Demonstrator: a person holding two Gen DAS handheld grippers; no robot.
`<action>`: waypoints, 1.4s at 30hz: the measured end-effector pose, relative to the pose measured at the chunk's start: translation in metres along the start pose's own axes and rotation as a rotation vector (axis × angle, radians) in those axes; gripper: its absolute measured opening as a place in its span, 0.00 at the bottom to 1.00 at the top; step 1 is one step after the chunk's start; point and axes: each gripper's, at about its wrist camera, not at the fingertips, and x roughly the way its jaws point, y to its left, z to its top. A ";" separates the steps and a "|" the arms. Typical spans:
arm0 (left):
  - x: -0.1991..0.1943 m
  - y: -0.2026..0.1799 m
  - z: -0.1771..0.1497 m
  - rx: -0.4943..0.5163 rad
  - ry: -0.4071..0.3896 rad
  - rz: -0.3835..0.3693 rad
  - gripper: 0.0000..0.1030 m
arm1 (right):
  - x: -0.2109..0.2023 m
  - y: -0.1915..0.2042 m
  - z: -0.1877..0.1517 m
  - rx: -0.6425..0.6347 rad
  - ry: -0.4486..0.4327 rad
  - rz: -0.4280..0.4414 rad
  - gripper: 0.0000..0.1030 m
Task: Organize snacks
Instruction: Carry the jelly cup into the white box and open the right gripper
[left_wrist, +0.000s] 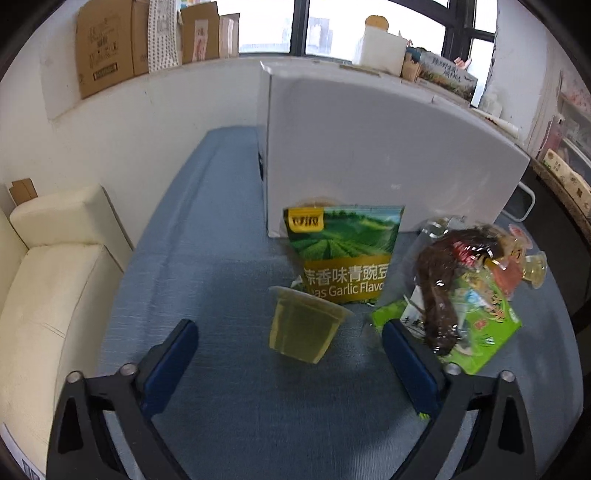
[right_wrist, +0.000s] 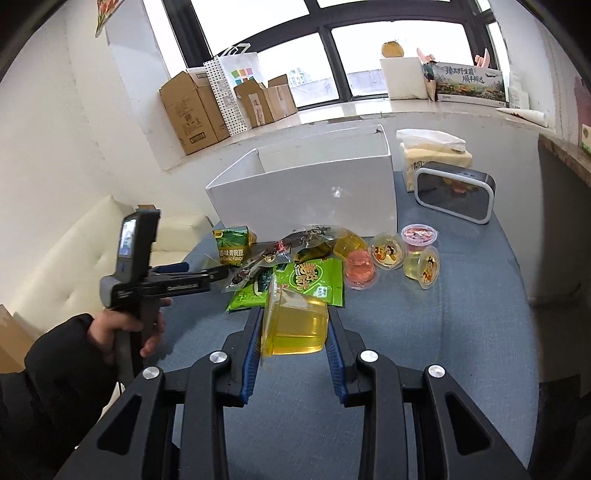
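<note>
My right gripper (right_wrist: 295, 325) is shut on a yellow jelly cup (right_wrist: 295, 325), held above the blue table. My left gripper (left_wrist: 290, 332) is open, its fingers either side of another yellow jelly cup (left_wrist: 304, 328) lying tipped on the cloth; I cannot tell if it touches. Behind that cup stands a green pea bag (left_wrist: 347, 251), also in the right wrist view (right_wrist: 232, 245). A dark snack packet (left_wrist: 443, 291) lies on green packets (left_wrist: 491, 332). Several jelly cups (right_wrist: 388, 251) lie to the right. The open white box (right_wrist: 306, 199) stands behind the pile.
A grey speaker (right_wrist: 454, 195) and a tissue pack (right_wrist: 432, 147) sit right of the box. A cream sofa (left_wrist: 48, 288) runs along the table's left. Cardboard boxes (right_wrist: 192, 110) line the windowsill. The left gripper's handle and hand (right_wrist: 129, 280) show at the left.
</note>
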 end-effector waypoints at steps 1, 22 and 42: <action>0.003 -0.001 0.000 0.007 0.009 0.007 0.76 | 0.000 -0.001 -0.001 0.004 0.003 0.000 0.34; -0.069 -0.012 0.005 0.043 -0.146 -0.078 0.35 | 0.014 0.002 0.007 0.004 -0.002 0.008 0.34; -0.100 -0.043 0.147 0.071 -0.313 -0.132 0.35 | 0.056 -0.015 0.154 -0.031 -0.109 -0.027 0.34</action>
